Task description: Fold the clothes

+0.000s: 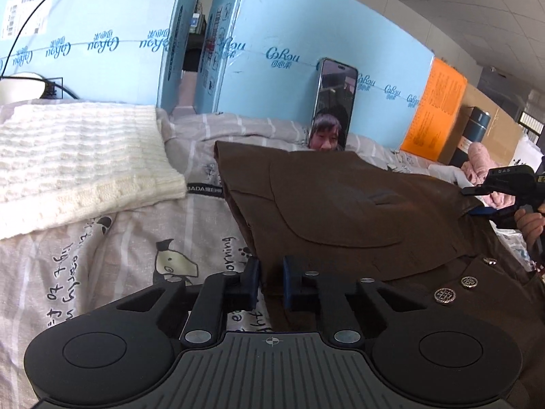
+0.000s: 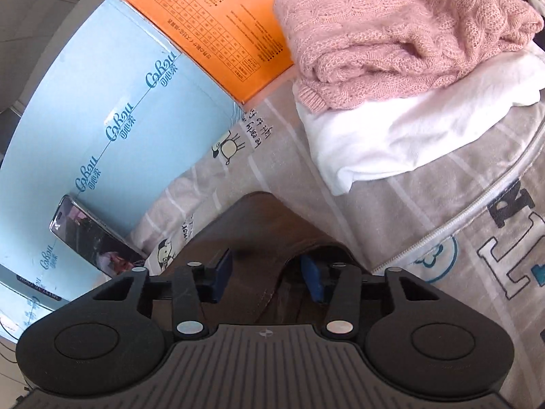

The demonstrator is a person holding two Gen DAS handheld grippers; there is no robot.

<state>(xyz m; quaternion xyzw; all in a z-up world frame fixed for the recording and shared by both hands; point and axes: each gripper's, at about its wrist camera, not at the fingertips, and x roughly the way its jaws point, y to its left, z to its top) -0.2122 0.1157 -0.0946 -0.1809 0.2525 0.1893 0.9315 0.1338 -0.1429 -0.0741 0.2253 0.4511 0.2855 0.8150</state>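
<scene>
Left wrist view shows the left tool (image 1: 270, 281) low in the middle, its two blue fingers (image 1: 253, 272) pinched on the near edge of a brown coat (image 1: 340, 211). The coat lies on a bed sheet (image 1: 102, 255) with little cartoon dogs, and it spreads from 6 o'clock up toward 1 o'clock. Three shiny buttons (image 1: 444, 296) sit on the coat at 4 o'clock. A cream sweater (image 1: 75, 163) lies folded at 10 o'clock, apart from the coat. A phone (image 1: 332, 102) leans upright on a blue box (image 1: 289, 51) at 12 o'clock. The right tool (image 1: 477, 201) shows at 3 o'clock, at the coat's far edge. Right wrist view shows the right tool (image 2: 267, 274) with its fingers (image 2: 223, 271) partly open, and coat (image 2: 252, 231) cloth lies between them; I cannot tell if it is gripped. A pink sweater (image 2: 391, 34) sits on a white cloth (image 2: 425, 129) at 1 o'clock. An orange box (image 2: 218, 24) stands at 11 o'clock.
</scene>
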